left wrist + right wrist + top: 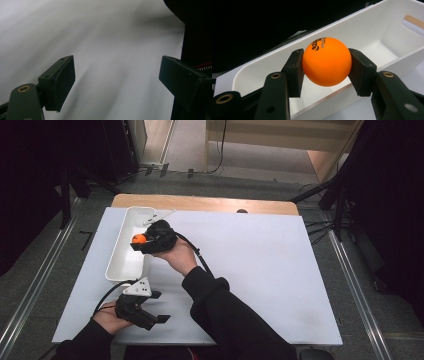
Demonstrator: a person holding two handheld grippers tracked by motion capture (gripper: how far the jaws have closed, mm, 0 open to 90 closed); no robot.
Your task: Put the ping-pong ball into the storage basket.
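Note:
An orange ball (326, 61) with dark print is clamped between the jaws of my right gripper (326, 67), held just above the long white bin (372, 32). From the high view the ball (138, 239) hangs over the middle of the bin (120, 267), with the right gripper (141, 240) reaching in from the right. My left gripper (156, 307) rests low near the table's front left edge, jaws wide apart and nothing between them. In the left gripper view its jaws frame bare white table surface (112, 50).
The white sheet (260, 270) covers most of the table, with a wooden strip (200, 202) at the far edge. The bin's inside looks bare, with a handle slot (413, 23) at its end. A black cable (200, 257) trails from the right gripper. Dark stands flank the table.

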